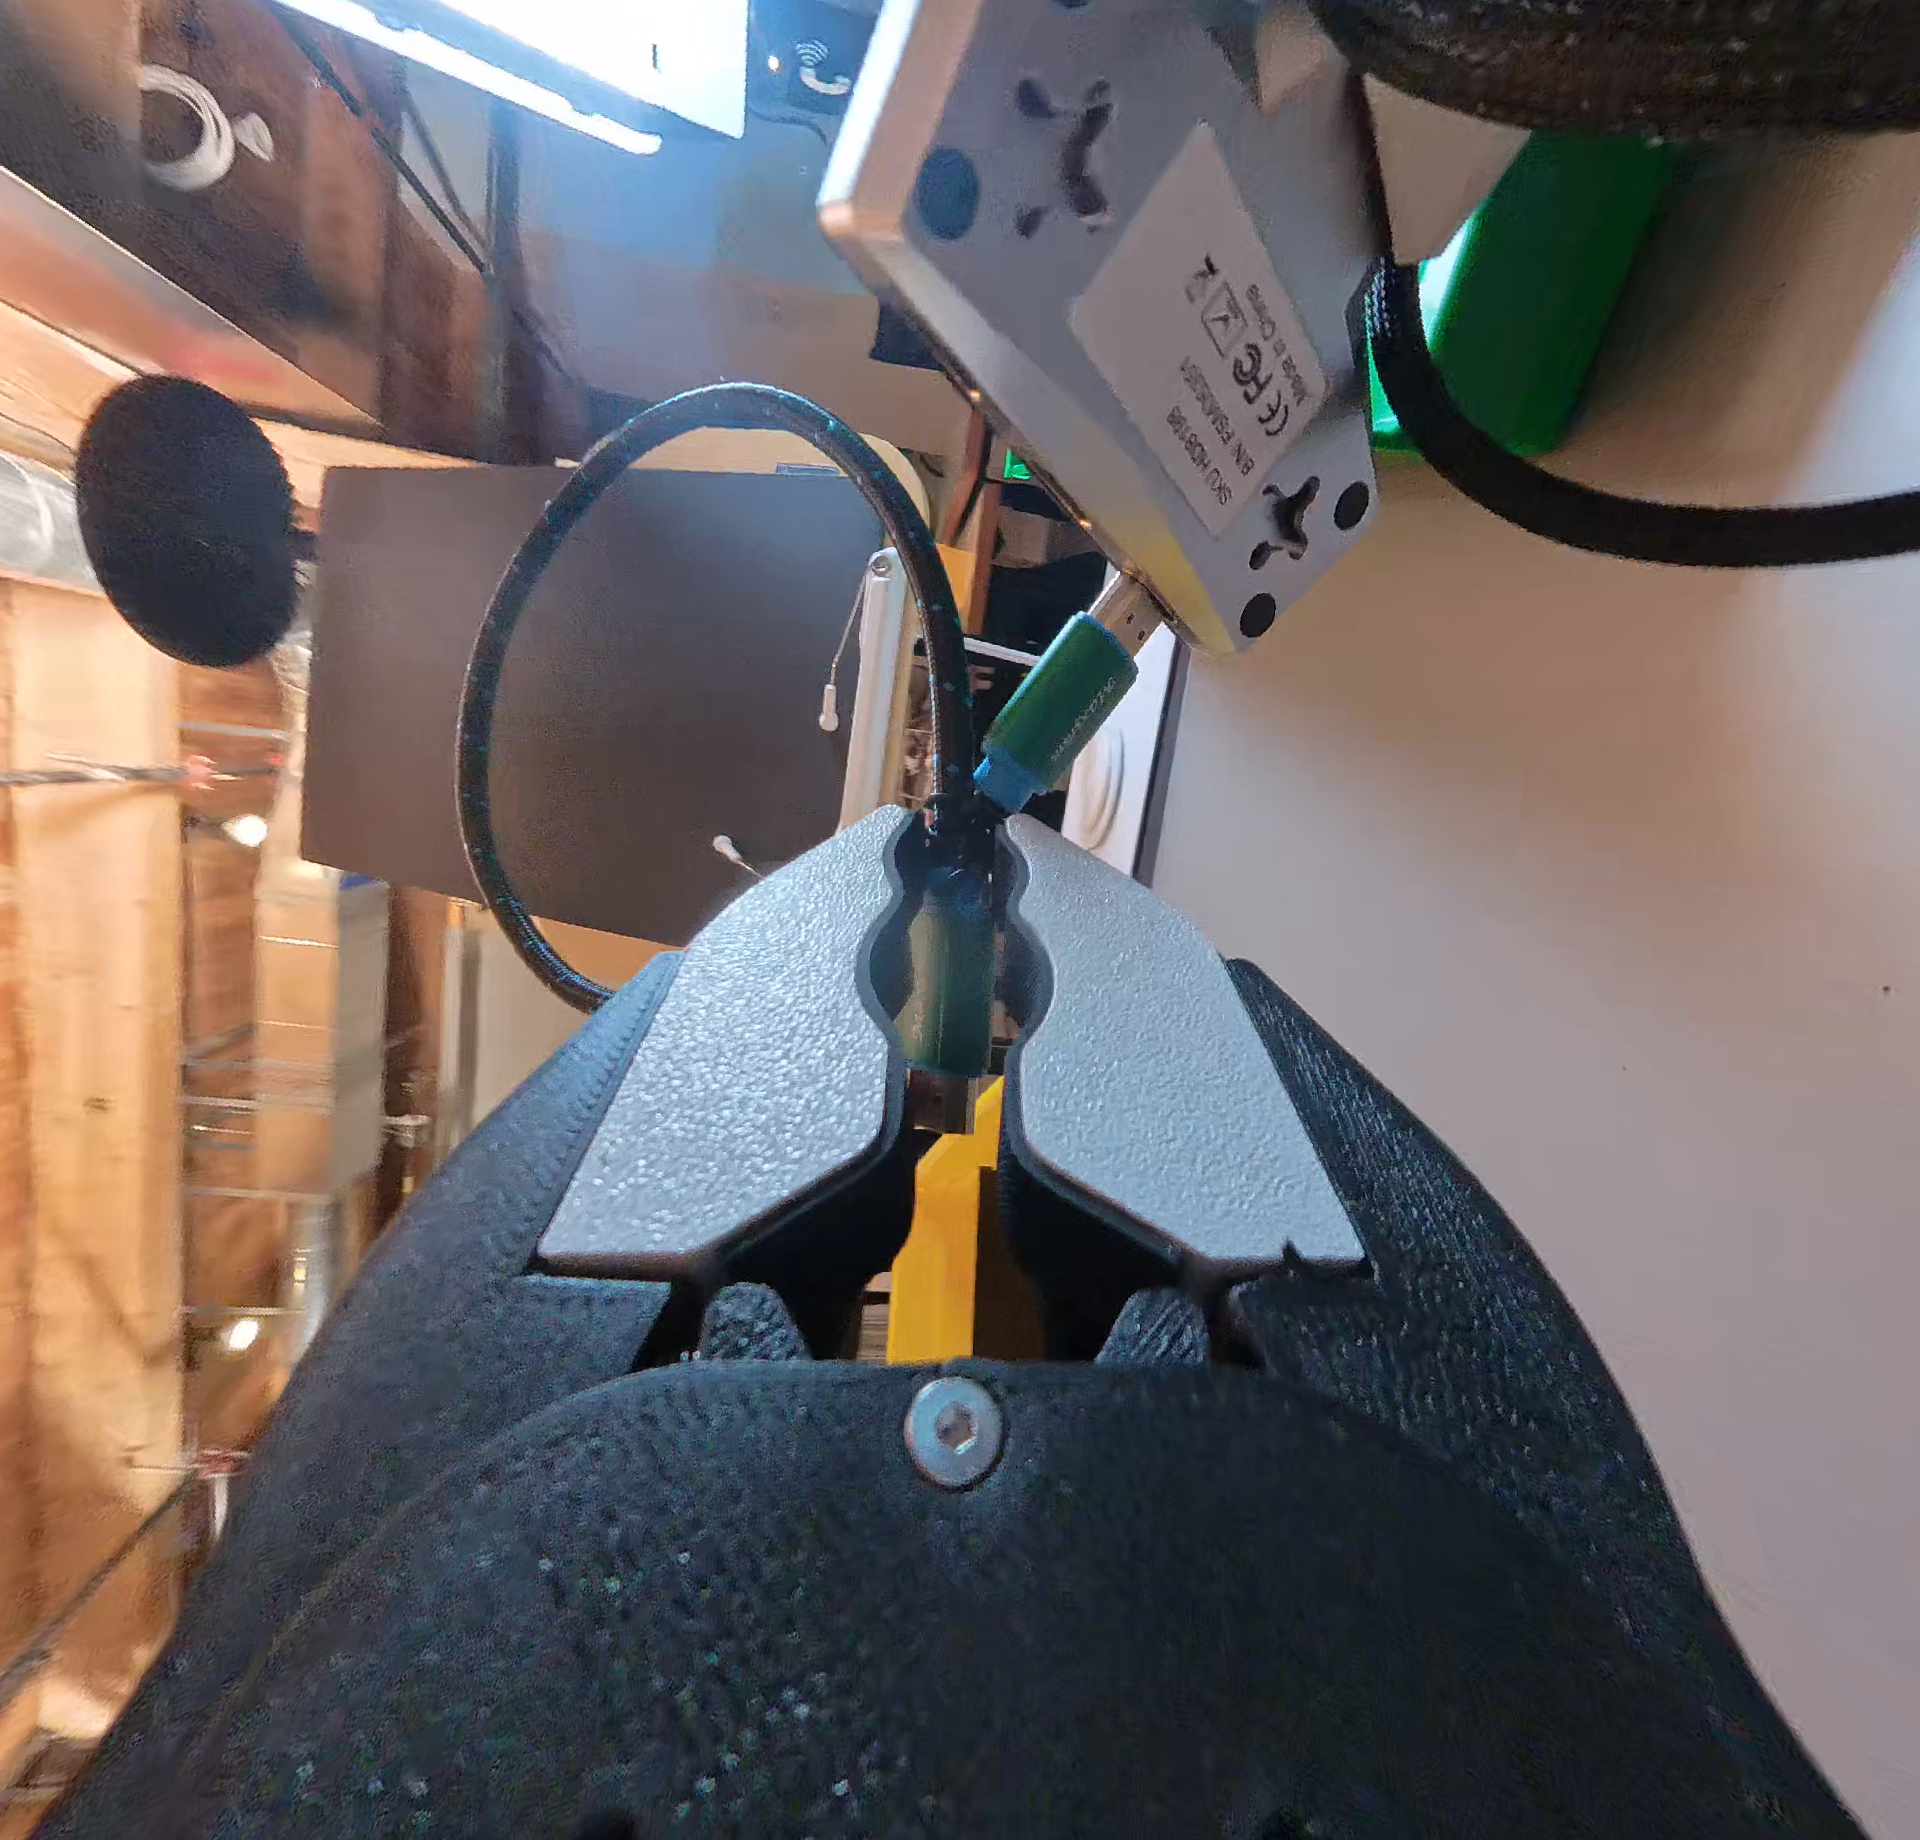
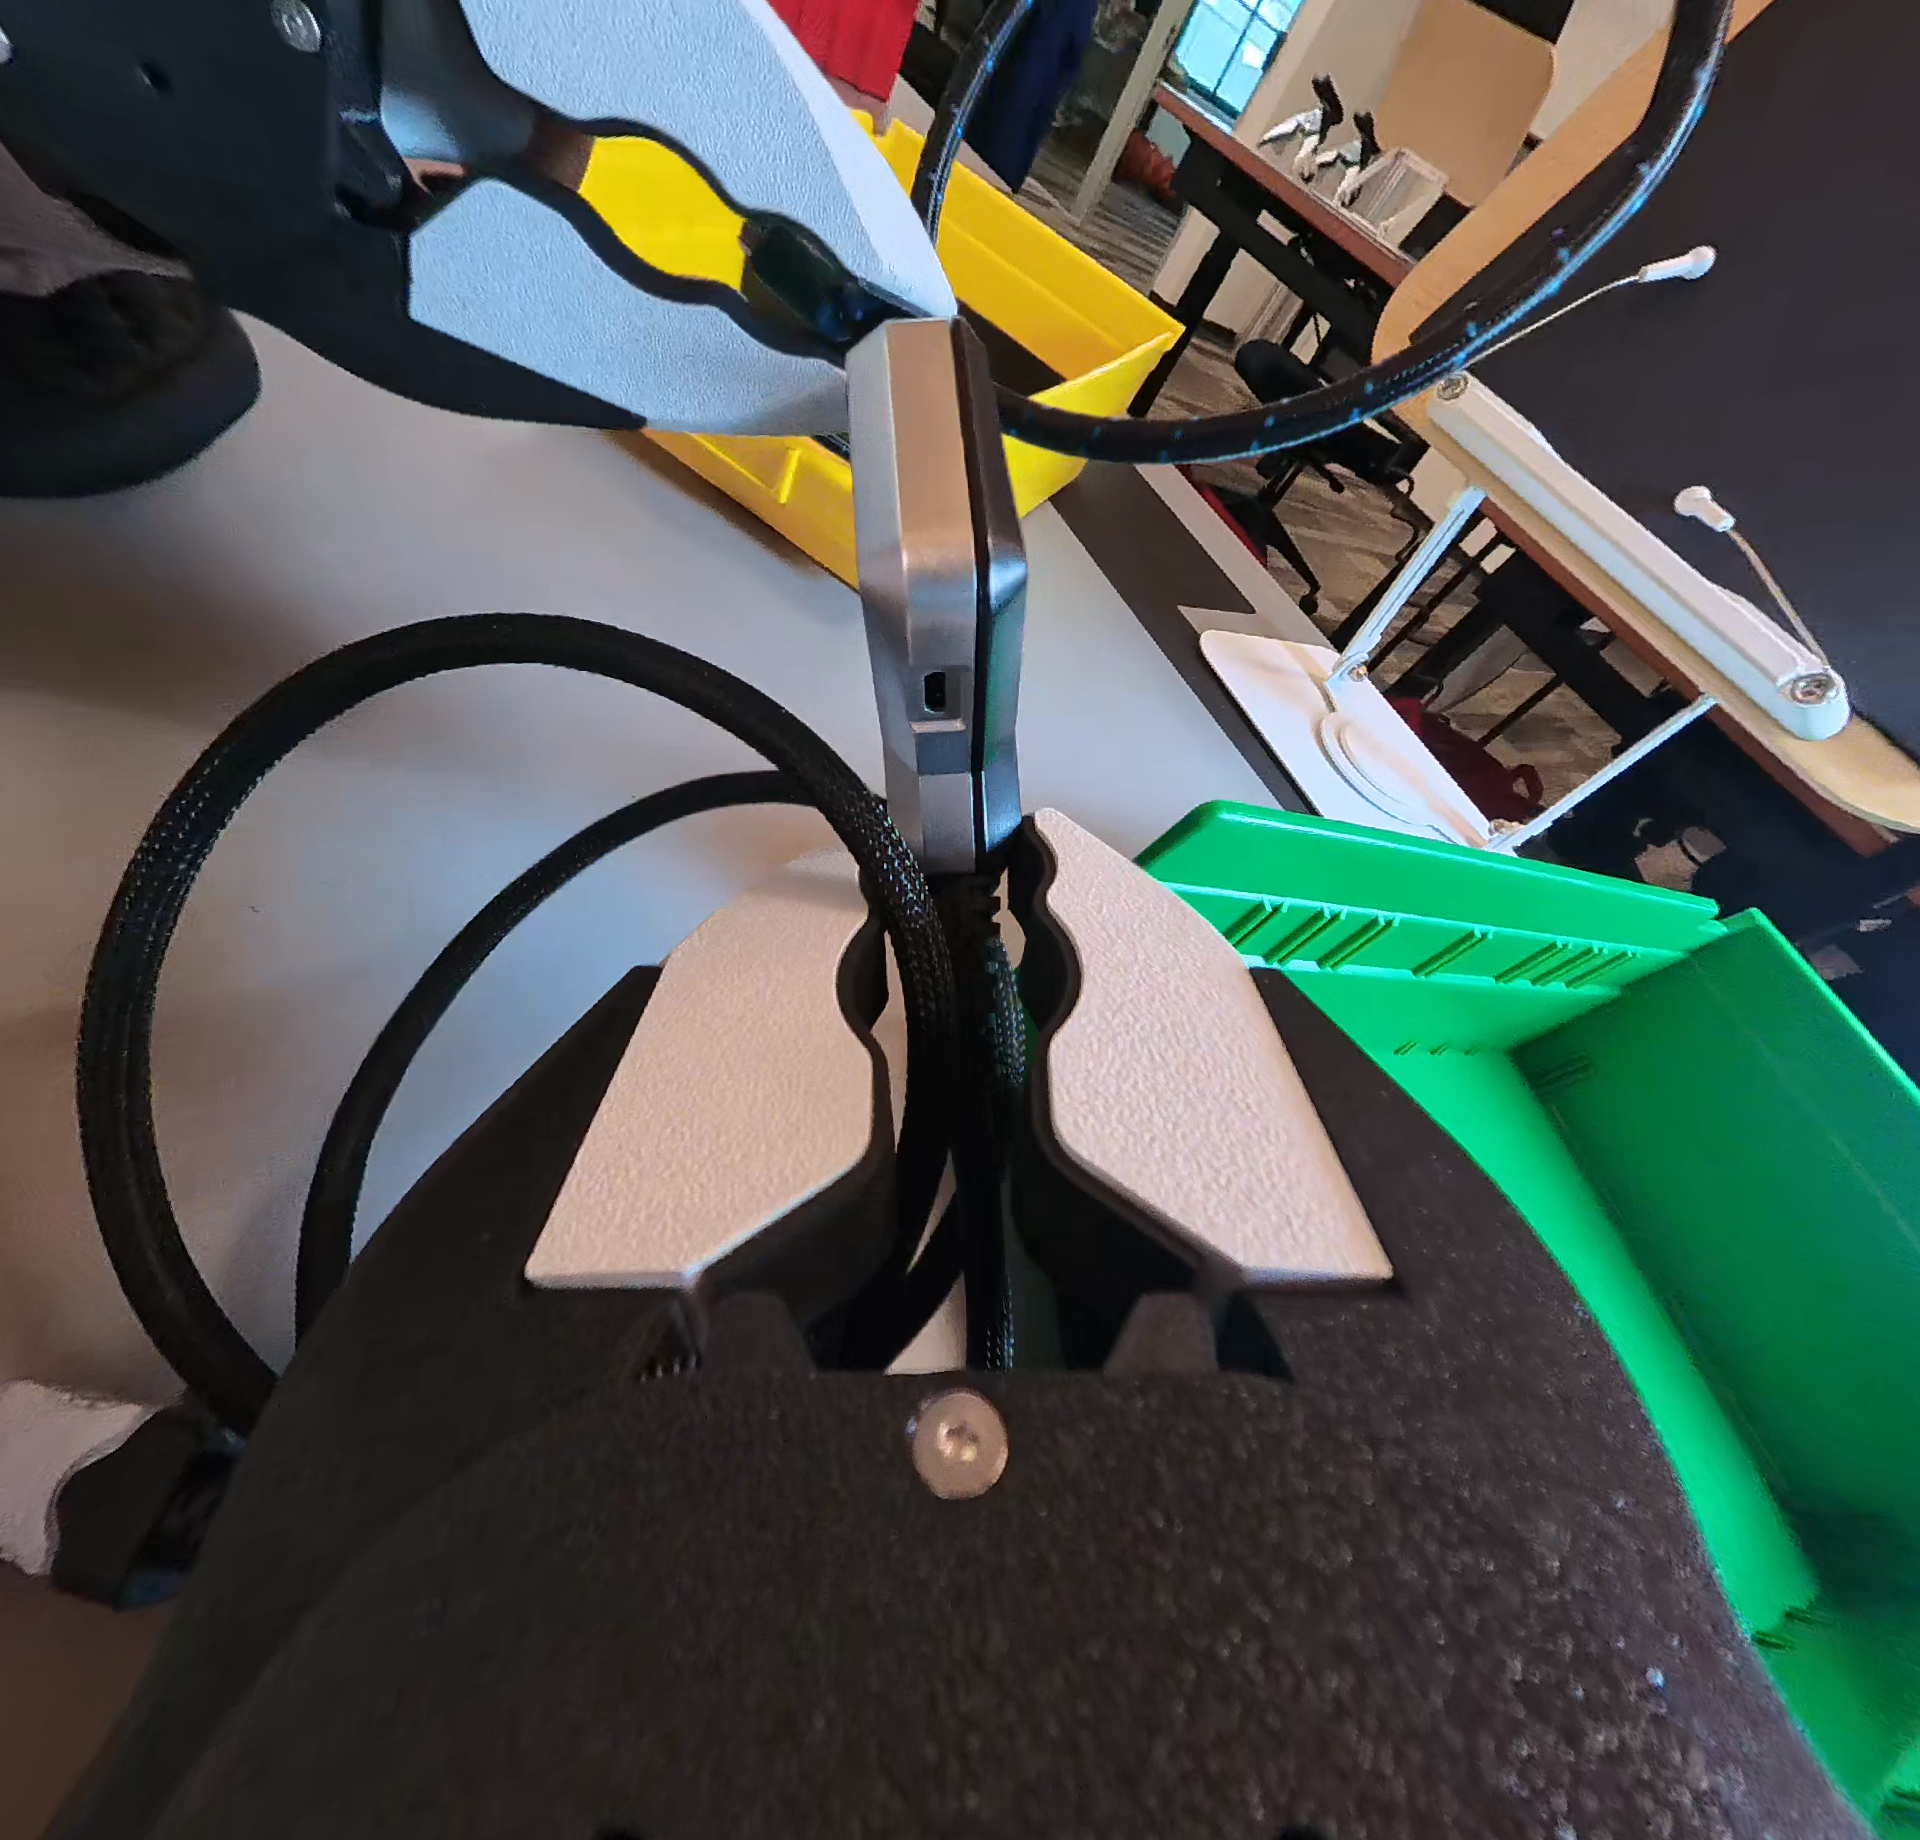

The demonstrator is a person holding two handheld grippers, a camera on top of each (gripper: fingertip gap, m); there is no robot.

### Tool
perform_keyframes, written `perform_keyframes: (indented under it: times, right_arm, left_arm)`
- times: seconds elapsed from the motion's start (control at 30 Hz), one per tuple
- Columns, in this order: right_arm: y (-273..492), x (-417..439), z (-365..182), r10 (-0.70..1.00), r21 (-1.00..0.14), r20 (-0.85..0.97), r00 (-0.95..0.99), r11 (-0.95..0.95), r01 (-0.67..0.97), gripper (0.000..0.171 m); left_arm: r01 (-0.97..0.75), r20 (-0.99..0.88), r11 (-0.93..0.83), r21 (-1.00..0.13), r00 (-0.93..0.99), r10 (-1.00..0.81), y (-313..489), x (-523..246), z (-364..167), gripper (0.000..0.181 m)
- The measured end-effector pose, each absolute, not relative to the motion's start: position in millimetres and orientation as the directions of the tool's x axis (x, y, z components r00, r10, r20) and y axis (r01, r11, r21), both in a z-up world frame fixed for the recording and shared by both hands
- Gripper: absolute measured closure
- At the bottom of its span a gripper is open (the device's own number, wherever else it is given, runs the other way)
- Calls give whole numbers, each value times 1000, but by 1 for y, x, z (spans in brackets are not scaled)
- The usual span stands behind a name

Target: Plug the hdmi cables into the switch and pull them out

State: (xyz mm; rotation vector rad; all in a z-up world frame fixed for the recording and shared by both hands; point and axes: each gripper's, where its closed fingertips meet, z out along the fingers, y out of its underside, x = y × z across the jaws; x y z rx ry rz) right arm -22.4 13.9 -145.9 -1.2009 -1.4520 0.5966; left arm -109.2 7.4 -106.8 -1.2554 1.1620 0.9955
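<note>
Left gripper (image 1: 951, 834) has its fingers clamped on a green HDMI plug (image 1: 940, 1001), while the short cable's (image 1: 499, 710) other green plug (image 1: 1060, 715) sits at the port of the silver switch (image 1: 1101, 263), metal tip showing, seating unclear. Right gripper (image 2: 997, 855) holds the switch (image 2: 935, 564) up above the white counter (image 2: 416, 543), fingers pinched on the black braided cable (image 2: 135, 907) at its base, a green bin (image 2: 1558, 1011) just beside.

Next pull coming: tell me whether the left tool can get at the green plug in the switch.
Probably not yet: the left tool is shut on another green plug, so it must release first.
</note>
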Motion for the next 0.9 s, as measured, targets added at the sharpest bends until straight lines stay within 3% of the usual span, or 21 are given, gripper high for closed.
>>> perform_keyframes:
  times: [0.27, 0.5, 0.63, 0.77, 0.9]
  right_arm:
    - [16, -20, -144, 916, -892, 377, 136, 319, 320, 150]
    - [8, -19, -137, 921, -904, 378, 95, 345, 252, 150]
    - [4, -19, -136, 919, -903, 387, 76, 361, 234, 150]
    - [0, -18, -132, 926, -913, 374, 55, 357, 197, 150]
    - [0, -18, -138, 922, -900, 386, 43, 365, 240, 150]
  left_arm:
    - [-992, -997, 100, -75, 73, -25, 3, -104, -107, 168]
    - [-936, -958, 212, -281, 258, -128, -4, -101, -103, 168]
    - [-942, -966, 224, -248, 224, -126, -6, -97, -107, 169]
    - [-904, -946, 284, -319, 287, -149, -11, -90, -103, 170]
    - [-920, -957, 280, -275, 234, -172, -11, -92, -112, 170]
